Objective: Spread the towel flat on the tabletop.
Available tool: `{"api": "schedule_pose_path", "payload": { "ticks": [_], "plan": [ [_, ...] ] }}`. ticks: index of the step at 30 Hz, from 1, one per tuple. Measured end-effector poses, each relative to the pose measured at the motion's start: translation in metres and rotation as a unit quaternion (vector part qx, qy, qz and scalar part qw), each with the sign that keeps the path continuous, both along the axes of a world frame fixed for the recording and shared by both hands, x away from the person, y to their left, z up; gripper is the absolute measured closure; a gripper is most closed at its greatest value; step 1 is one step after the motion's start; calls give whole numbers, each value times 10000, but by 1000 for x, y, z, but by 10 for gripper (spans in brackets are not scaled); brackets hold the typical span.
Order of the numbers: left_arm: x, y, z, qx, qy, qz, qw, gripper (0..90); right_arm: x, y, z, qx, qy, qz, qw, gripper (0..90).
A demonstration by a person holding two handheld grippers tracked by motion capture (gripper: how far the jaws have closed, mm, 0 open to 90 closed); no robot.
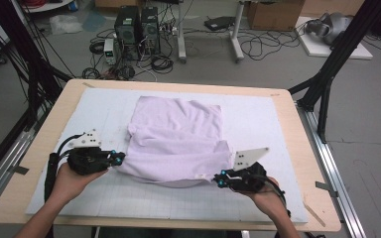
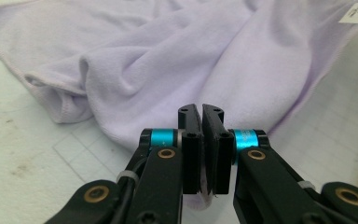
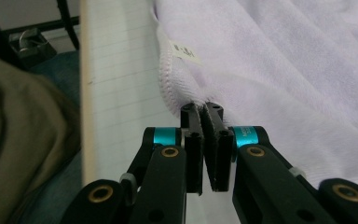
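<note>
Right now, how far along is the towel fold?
Judging by the layers, one fold looks done: the lavender towel lies doubled on the white mat. In hand: the left hand-held gripper and right hand-held gripper are each shut on a near corner of it. Probably left: carrying that edge to the far side and flattening the wrinkles.

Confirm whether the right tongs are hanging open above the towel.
No: in the right gripper view the right tongs are pinched shut on the stitched hem of the lilac towel, beside its white label.
</note>
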State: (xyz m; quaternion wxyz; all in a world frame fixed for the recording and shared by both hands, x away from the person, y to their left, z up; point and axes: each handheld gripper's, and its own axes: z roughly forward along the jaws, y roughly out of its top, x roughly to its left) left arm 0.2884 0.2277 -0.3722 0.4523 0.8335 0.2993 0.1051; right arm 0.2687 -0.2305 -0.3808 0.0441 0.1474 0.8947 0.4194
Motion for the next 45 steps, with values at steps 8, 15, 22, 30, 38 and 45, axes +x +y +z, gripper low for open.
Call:
{"api": "schedule_pose_path", "payload": {
  "ticks": [8, 15, 22, 30, 38, 45],
  "plan": [
    [34, -19, -35, 593, 266, 284, 9975, 709, 8, -18, 4, 397, 288, -28, 9988, 706],
    [19, -14, -37, 633, 77, 200, 9978, 525, 22, 9, -31, -134, 162, -74, 9998, 587],
    [14, -13, -54, 948, 162, -33, 9954, 590, 30, 25, -49, -326, 205, -150, 9991, 559],
    [12, -17, -60, 812, 297, -274, 9959, 846, 35, 27, -65, -86, 530, -230, 9983, 867],
    [-39, 1, -40, 687, 185, -519, 9961, 852, -1, 21, -49, -28, 437, 126, 9990, 876],
    [-82, 8, -8, 323, -158, -819, 9960, 788, -50, 10, -10, 428, 275, 581, 9970, 866]
  ]
}}
